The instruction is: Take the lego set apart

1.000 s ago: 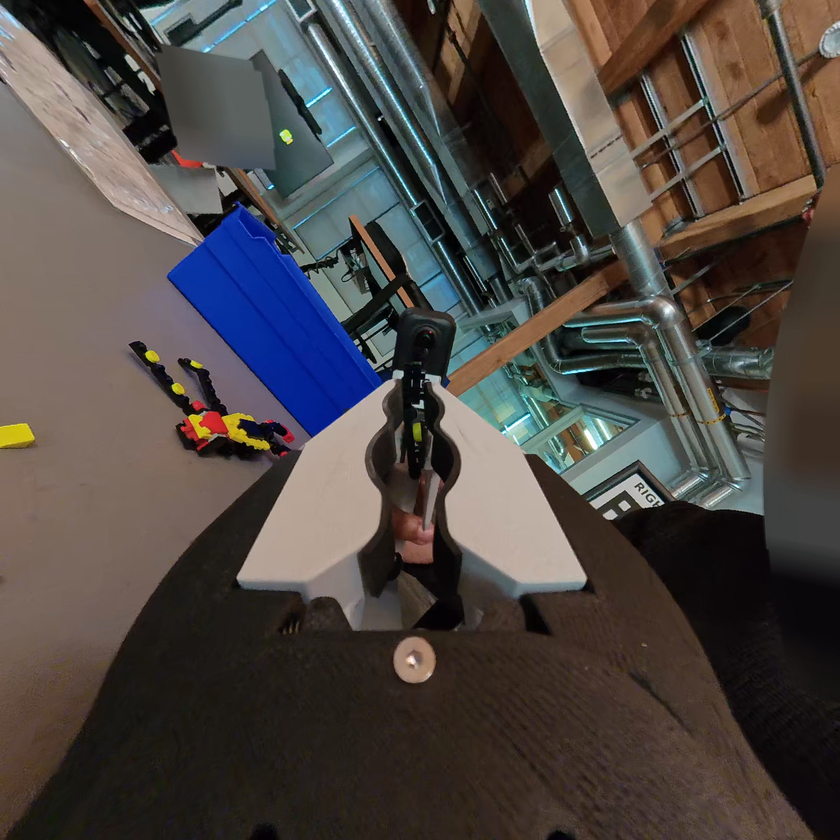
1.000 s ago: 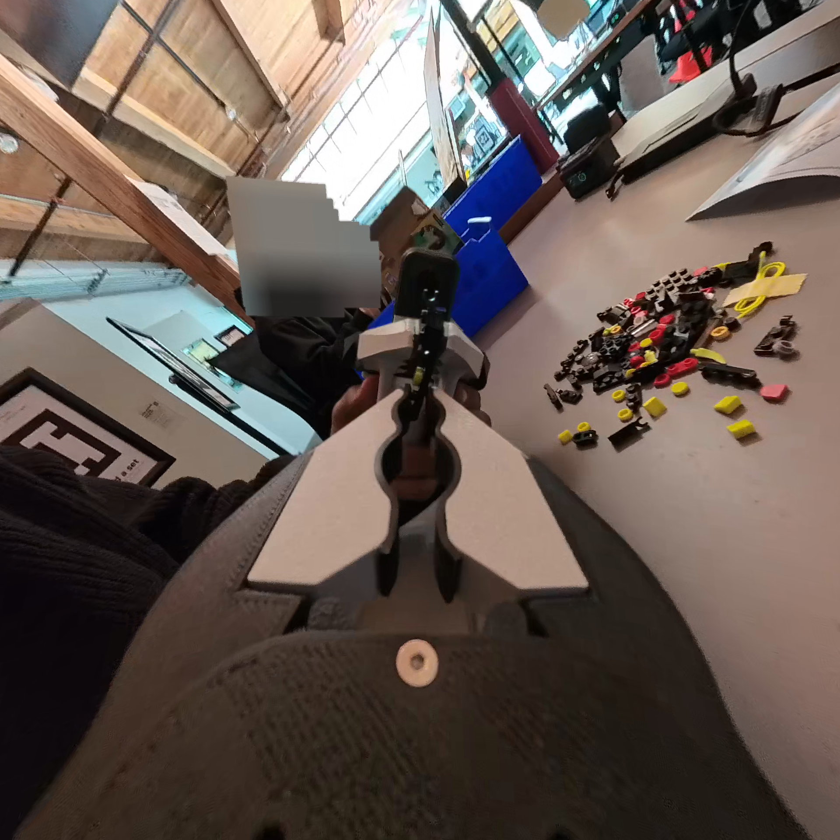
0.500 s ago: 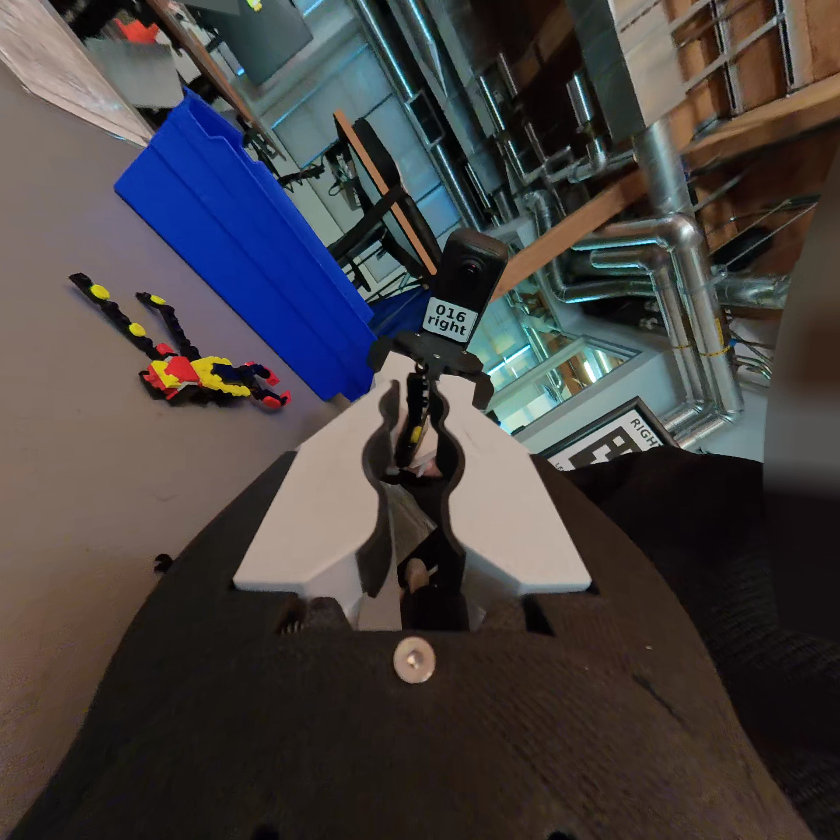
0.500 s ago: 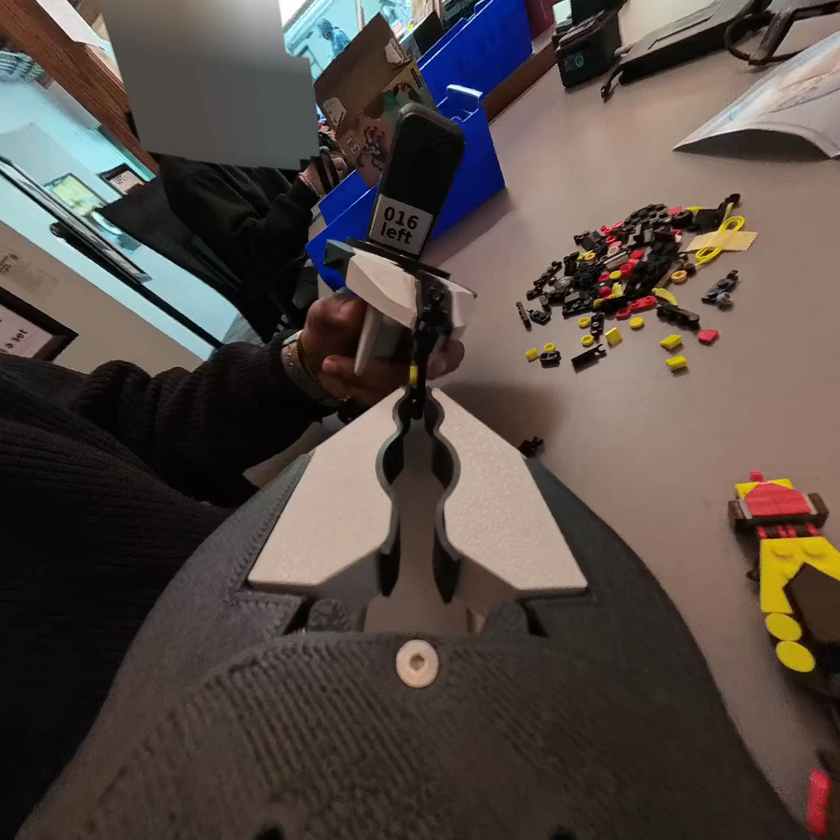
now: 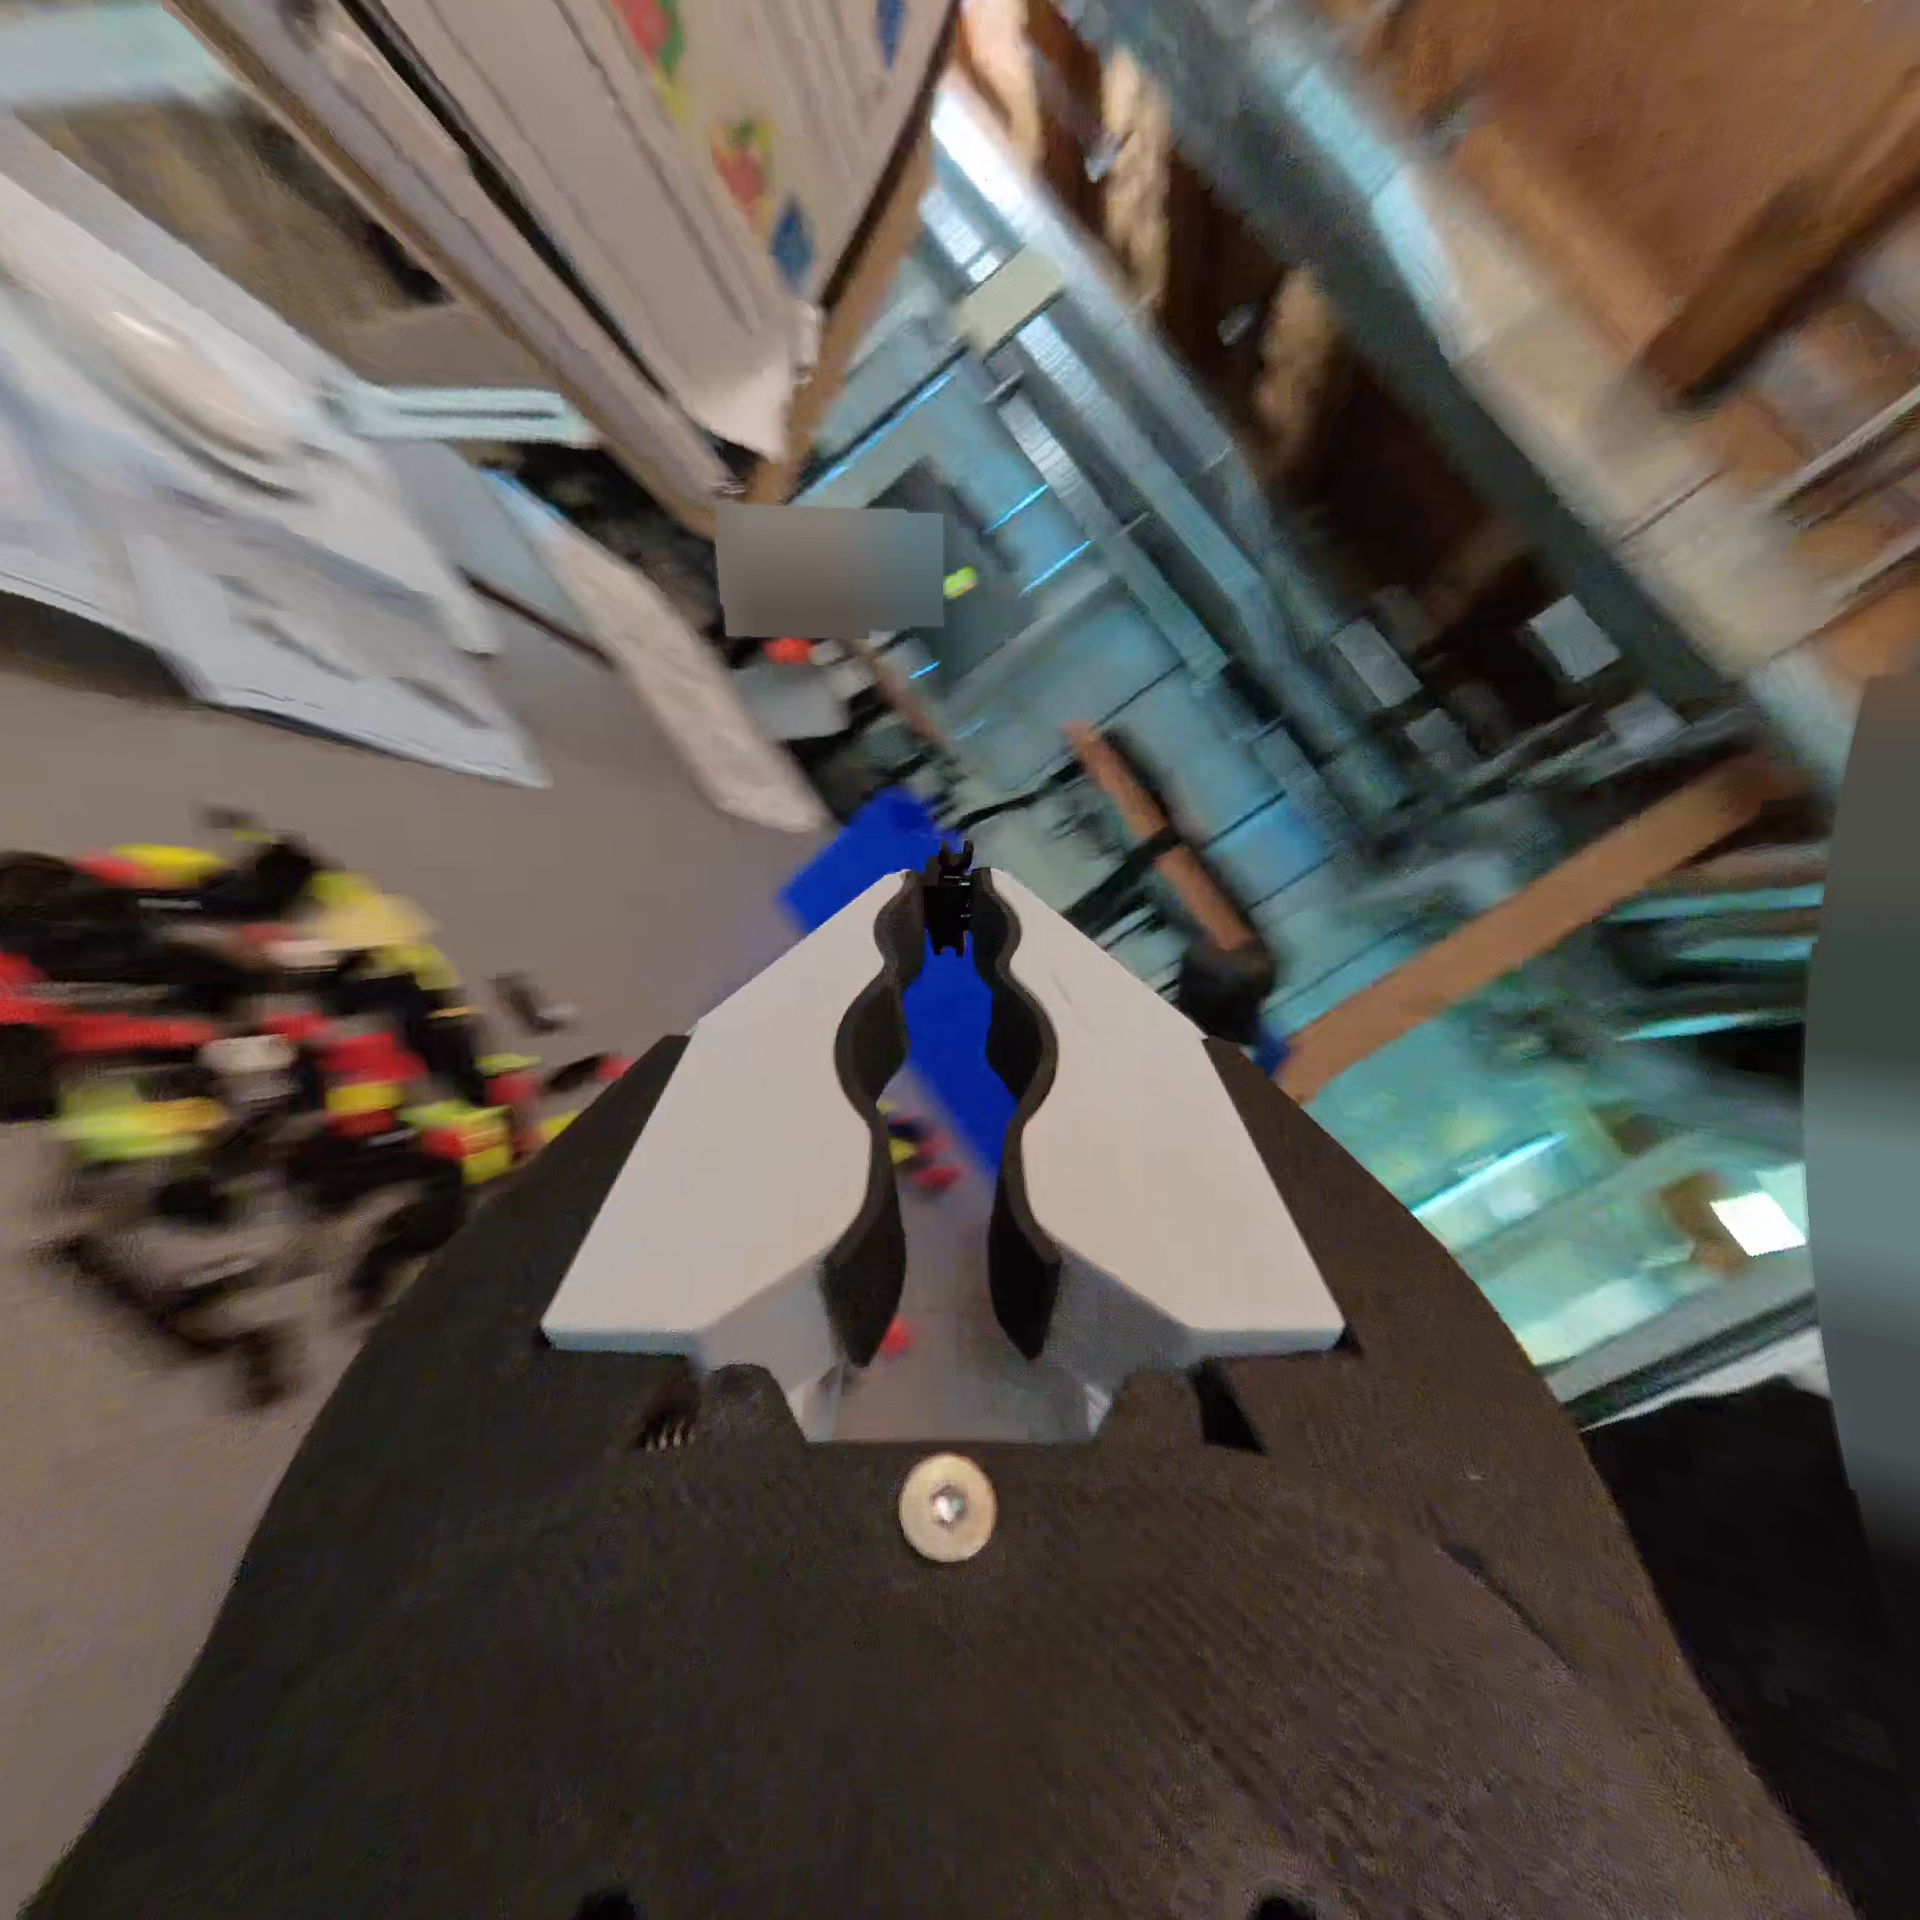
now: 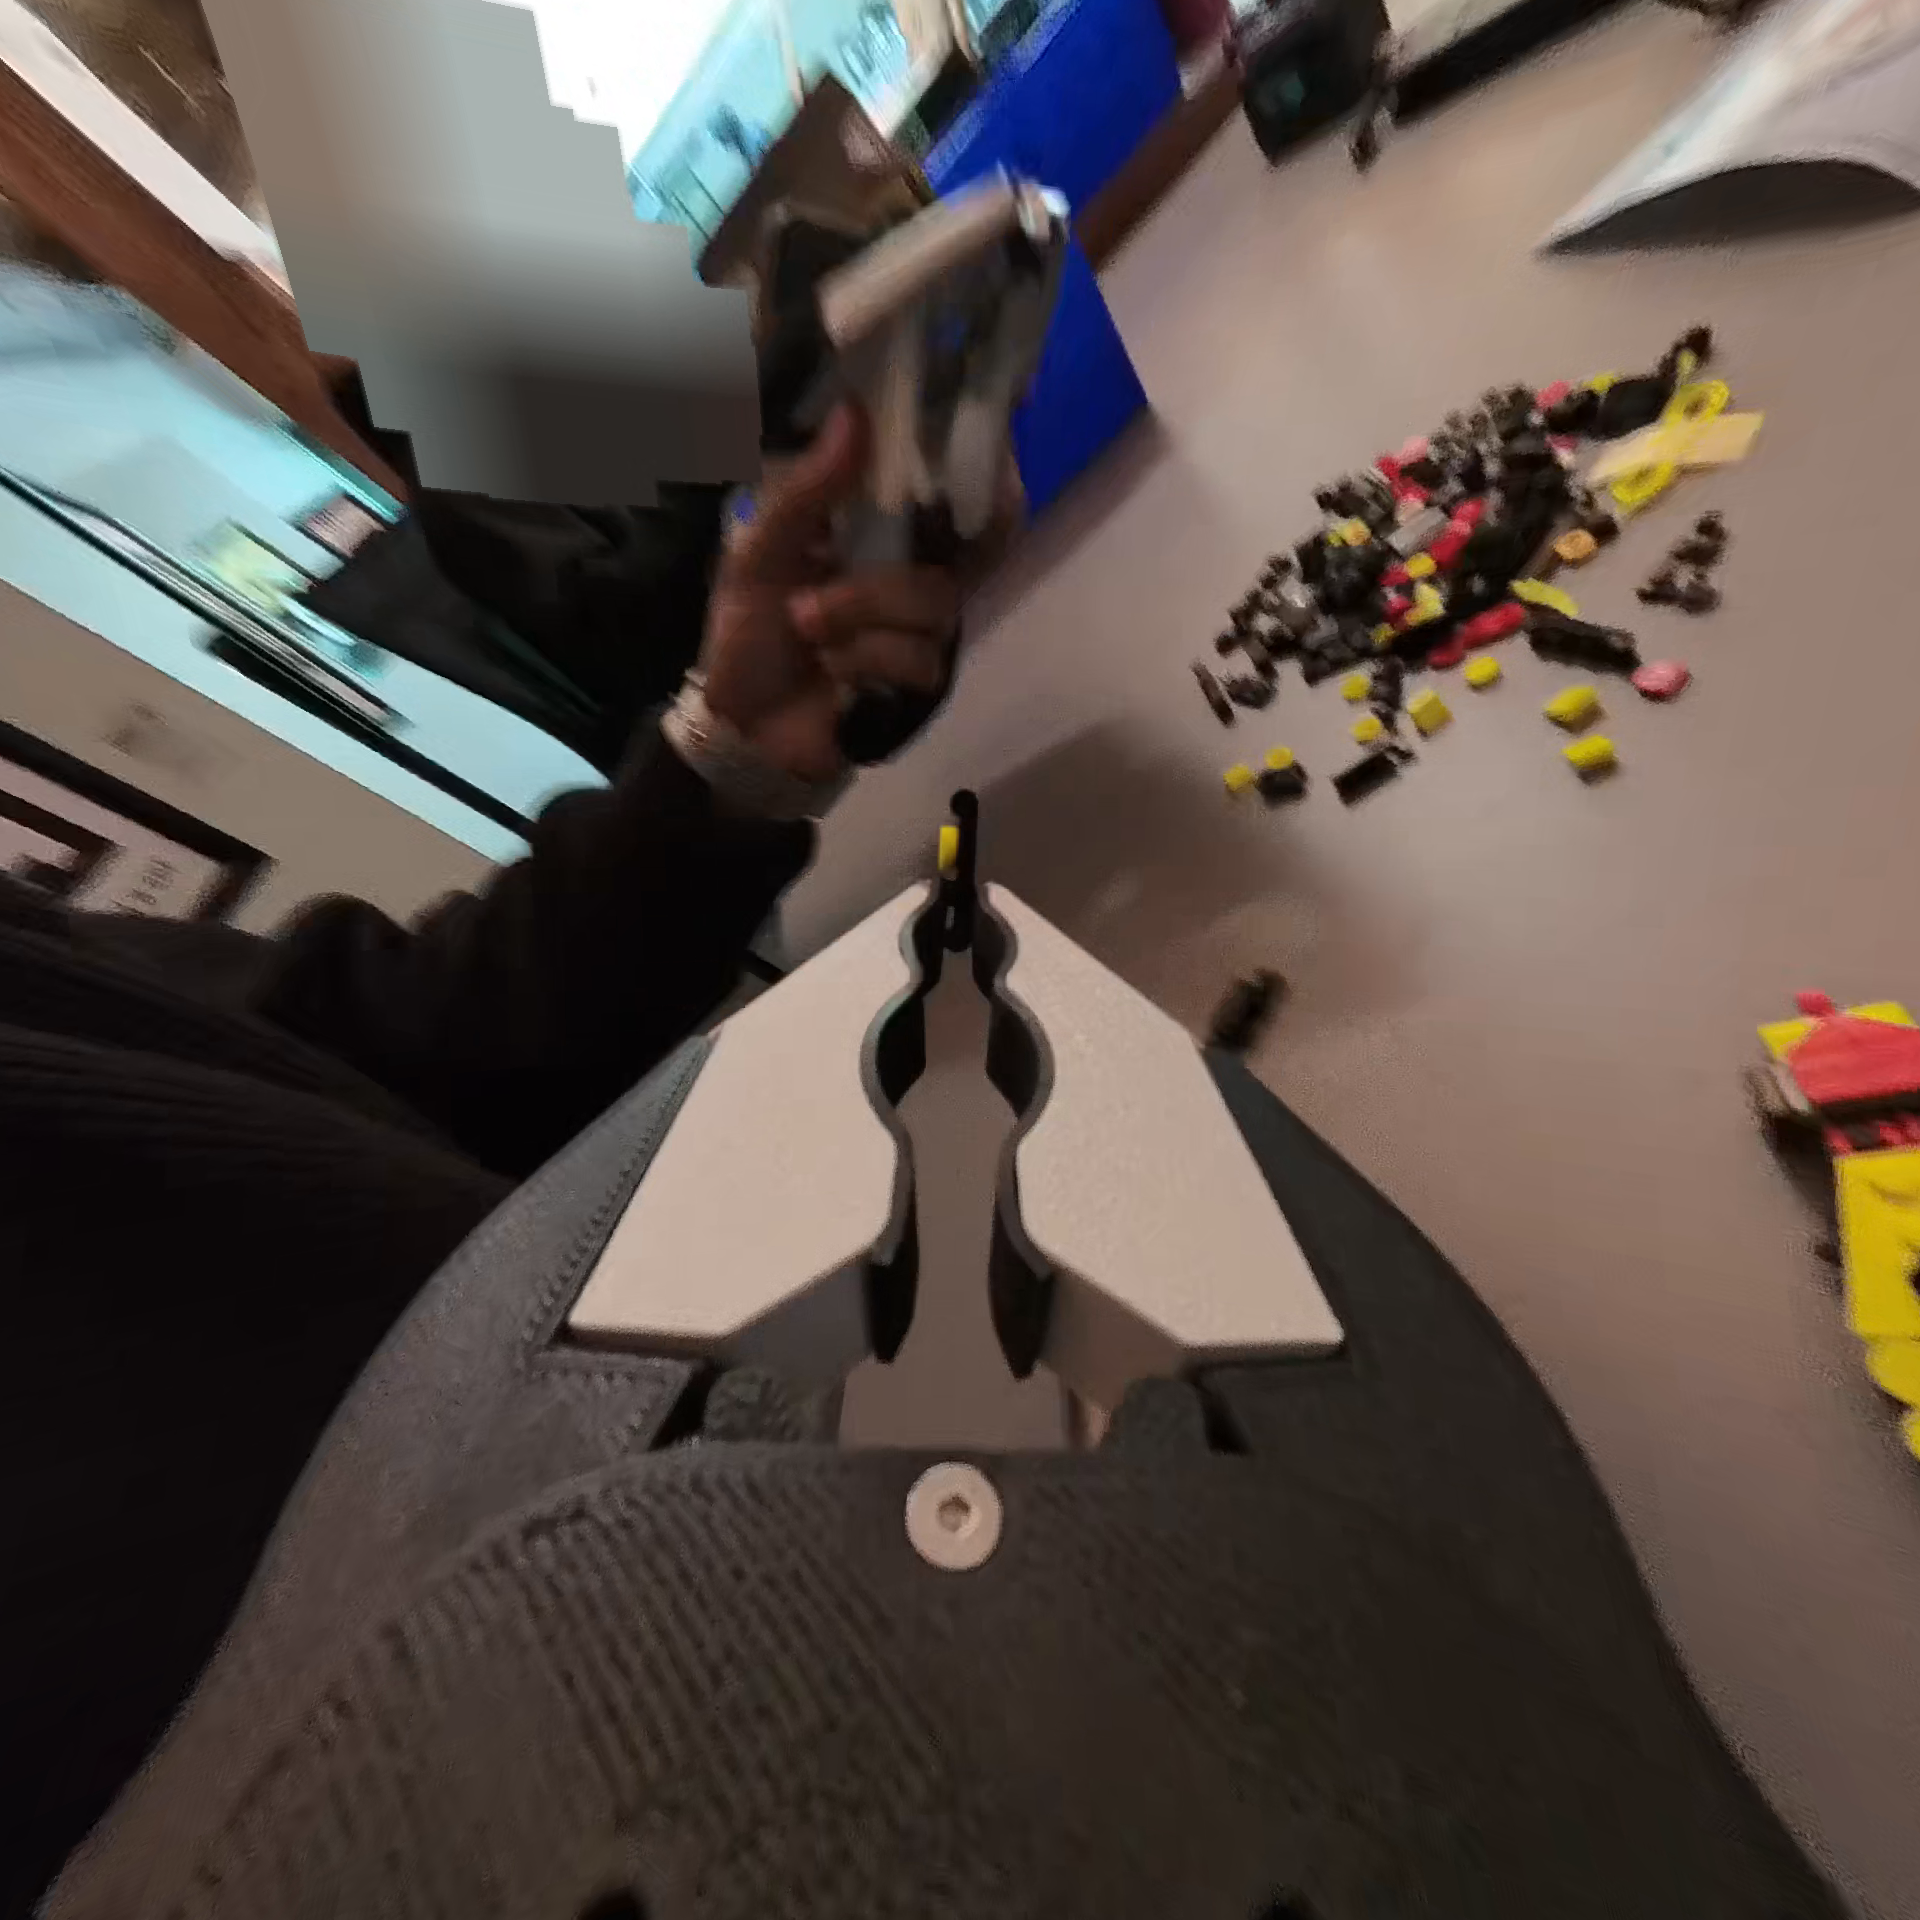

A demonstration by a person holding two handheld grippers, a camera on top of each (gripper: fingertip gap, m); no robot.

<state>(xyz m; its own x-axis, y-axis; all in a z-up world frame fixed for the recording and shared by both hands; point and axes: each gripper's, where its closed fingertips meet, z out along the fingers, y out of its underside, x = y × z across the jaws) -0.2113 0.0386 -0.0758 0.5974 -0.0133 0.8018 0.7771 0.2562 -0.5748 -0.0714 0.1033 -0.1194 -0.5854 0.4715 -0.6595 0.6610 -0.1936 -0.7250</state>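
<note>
My left gripper (image 5: 951,899) is shut on a small black lego piece (image 5: 948,902) at its tips, held in the air. My right gripper (image 6: 956,904) is shut on a thin black lego strip with a yellow stud (image 6: 956,847) that sticks out past its tips. The left gripper also shows in the right wrist view (image 6: 935,343), blurred, raised in a hand, apart from the right one. A pile of loose black, red and yellow lego pieces (image 6: 1455,561) lies on the grey table (image 6: 1403,1039); it shows blurred in the left wrist view (image 5: 239,1049). The red and yellow lego model (image 6: 1860,1143) lies at the right edge.
A blue bin (image 6: 1049,312) stands at the back of the table, also visible in the left wrist view (image 5: 883,842). Open paper booklets (image 6: 1745,156) lie at the far right. A small black piece (image 6: 1247,1003) lies near my right gripper. A person's dark sleeve (image 6: 468,966) crosses the left. Tip to tip, the grippers are about 15 cm apart.
The two grippers have pulled apart; the black strip split, one part in each. The left gripper swung up and away towards the loose pile, its view blurred.
</note>
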